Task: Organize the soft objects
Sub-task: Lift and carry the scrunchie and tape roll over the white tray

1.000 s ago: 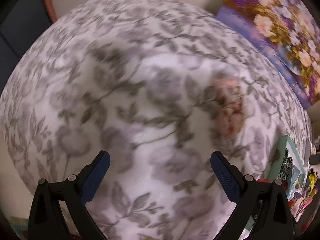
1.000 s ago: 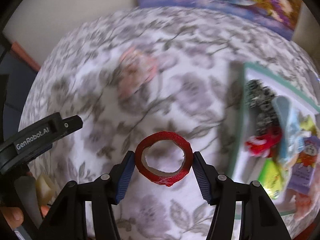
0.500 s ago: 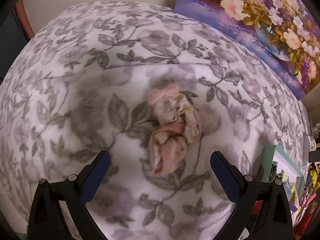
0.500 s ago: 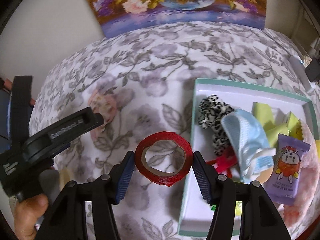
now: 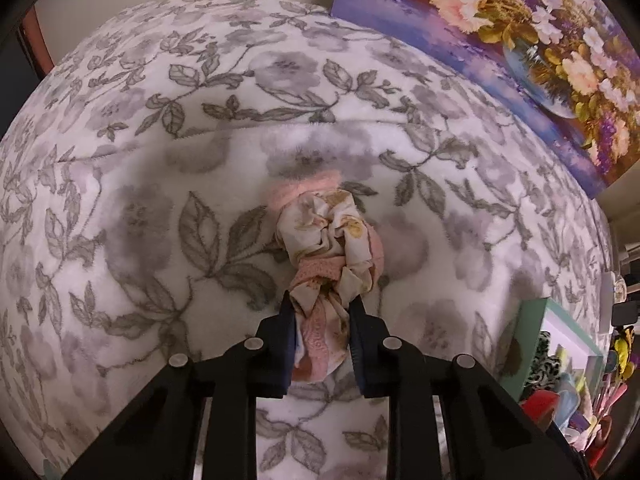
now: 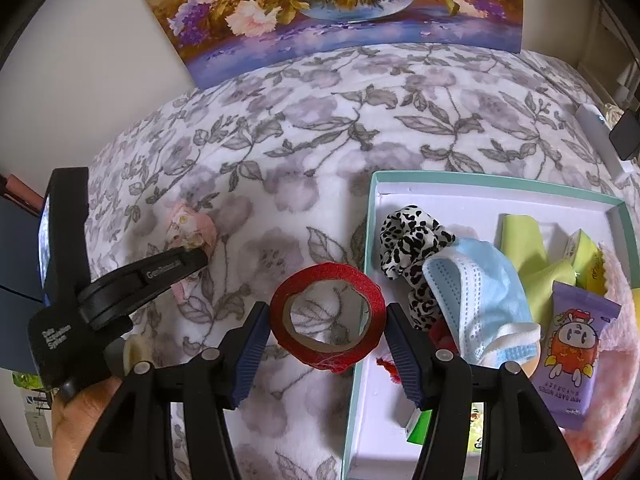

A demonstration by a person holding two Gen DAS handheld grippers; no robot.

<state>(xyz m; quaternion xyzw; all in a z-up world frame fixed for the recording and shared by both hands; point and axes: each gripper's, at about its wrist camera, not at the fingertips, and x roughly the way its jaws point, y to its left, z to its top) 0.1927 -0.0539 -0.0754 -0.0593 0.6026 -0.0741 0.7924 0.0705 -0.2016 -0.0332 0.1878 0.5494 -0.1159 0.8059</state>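
Your left gripper (image 5: 322, 312) points steeply down at the floral blanket (image 5: 160, 208), and its jaws are closing on the near end of the pink scrunchie (image 5: 328, 248). The pads already press the fabric from both sides, while most of the bundle lies on the blanket beyond the fingertips. Taking it by one end makes sense for something this limp: the crumpled cloth bunches between the pads rather than slipping out, though the free part will likely dangle once you lift.

Your right gripper (image 6: 326, 316) holds the red tape roll (image 6: 328, 316) across its width, one pad on each side of the ring, so its jaws stand at a middling width set by the roll itself. It hangs over the blanket just left of the box (image 6: 360, 320), the teal-rimmed white tray at the right. From that side you can see the scrunchie well to the left of the box, with the left gripper's finger lying across it.

The box already carries a leopard scrunchie (image 6: 404, 240), a blue mask (image 6: 480, 284), green cloths (image 6: 524, 248) and a purple wipes packet (image 6: 572, 356). That is evidently where the soft things are gathered, so the pink scrunchie probably belongs there too. With the roll hanging so close to the rim, its drop looks like the shorter move; the left hand has the whole stretch of blanket to cross.

A flower painting (image 6: 328, 4) leans at the far edge.
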